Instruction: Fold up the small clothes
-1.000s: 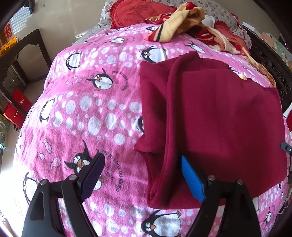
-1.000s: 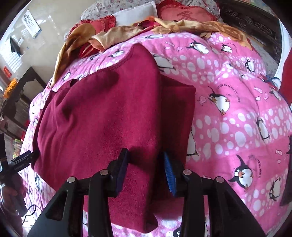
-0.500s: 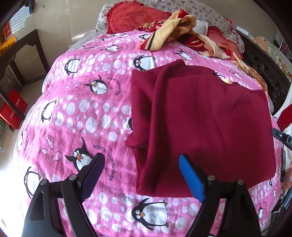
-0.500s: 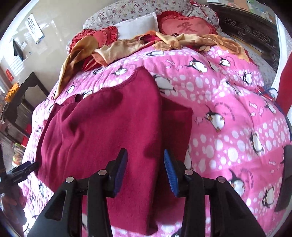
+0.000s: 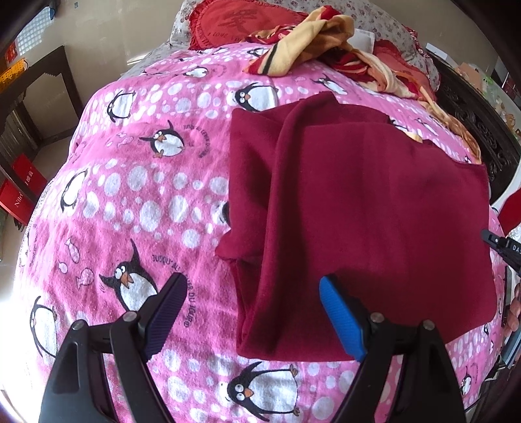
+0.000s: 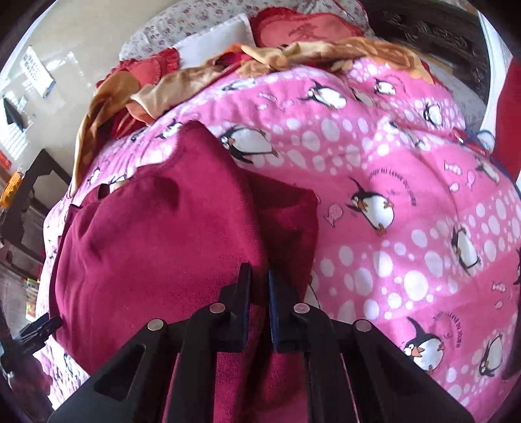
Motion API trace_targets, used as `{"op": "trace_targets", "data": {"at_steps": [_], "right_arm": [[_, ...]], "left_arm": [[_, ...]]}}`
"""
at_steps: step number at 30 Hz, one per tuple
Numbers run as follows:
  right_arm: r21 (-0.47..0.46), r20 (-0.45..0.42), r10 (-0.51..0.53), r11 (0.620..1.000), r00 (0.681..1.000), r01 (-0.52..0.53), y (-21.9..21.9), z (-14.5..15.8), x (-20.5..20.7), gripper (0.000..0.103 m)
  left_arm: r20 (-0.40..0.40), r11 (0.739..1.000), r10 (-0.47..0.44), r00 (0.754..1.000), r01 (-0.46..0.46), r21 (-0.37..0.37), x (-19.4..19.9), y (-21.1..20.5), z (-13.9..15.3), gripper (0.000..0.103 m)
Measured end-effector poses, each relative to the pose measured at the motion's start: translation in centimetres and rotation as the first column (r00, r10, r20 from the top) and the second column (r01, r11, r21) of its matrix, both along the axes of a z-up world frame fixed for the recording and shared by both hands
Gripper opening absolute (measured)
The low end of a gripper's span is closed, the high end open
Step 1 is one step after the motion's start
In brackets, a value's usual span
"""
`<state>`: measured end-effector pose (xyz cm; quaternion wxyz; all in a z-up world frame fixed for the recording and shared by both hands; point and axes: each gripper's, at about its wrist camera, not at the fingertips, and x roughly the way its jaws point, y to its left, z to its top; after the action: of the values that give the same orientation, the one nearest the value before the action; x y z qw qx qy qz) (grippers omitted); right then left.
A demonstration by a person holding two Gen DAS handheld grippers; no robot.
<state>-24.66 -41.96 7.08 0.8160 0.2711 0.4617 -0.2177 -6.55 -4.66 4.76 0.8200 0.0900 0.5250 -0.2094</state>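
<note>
A dark red fleece garment [image 5: 358, 208] lies partly folded on a pink penguin blanket [image 5: 130, 195]. Its left part is folded over the body. My left gripper [image 5: 252, 306] is open and empty, held just above the garment's near left corner. In the right wrist view the garment [image 6: 156, 247] fills the left half. My right gripper [image 6: 259, 293] has its jaws nearly together on the garment's folded right edge, with cloth between the pads.
A heap of yellow and red clothes [image 5: 312, 42] and red cushions [image 5: 237, 22] lies at the head of the bed. Dark wooden furniture [image 5: 32, 84] stands left of the bed. A carved dark bed frame [image 5: 472, 107] runs along the right side.
My right gripper has closed from open onto the garment's folded edge. My left gripper stays open and has shifted only slightly over the near corner.
</note>
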Motion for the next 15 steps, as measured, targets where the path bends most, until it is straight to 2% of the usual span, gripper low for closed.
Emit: {"op": "trace_targets", "data": {"at_steps": [1,4,6,11,15], "right_arm": [[-0.009,0.0,-0.008,1.0,1.0,0.008,0.0,0.4,0.0,0.0],[-0.075,0.005,-0.052,0.996,0.999,0.052,0.5,2.7,0.2,0.011],[-0.097,0.04,-0.038,0.994,0.998,0.042,1.3,4.1,0.8,0.012],[-0.026,0.095,0.171,0.985,0.981,-0.169,5.4,5.2,6.1,0.012],[0.032,0.11,0.346,0.936,0.932,-0.351,10.3,4.0,11.8,0.012]], "left_arm": [[0.0,1.0,0.002,1.0,-0.002,-0.005,0.0,0.1,0.0,0.087],[-0.005,1.0,0.007,1.0,-0.007,-0.017,0.1,0.4,0.0,0.087],[-0.01,1.0,0.011,1.0,-0.011,-0.027,0.1,0.6,-0.1,0.087],[-0.033,0.999,0.017,0.999,-0.018,-0.049,0.1,1.0,-0.5,0.087],[-0.058,0.997,0.028,0.998,-0.032,-0.076,0.2,1.3,-0.9,0.087]]}}
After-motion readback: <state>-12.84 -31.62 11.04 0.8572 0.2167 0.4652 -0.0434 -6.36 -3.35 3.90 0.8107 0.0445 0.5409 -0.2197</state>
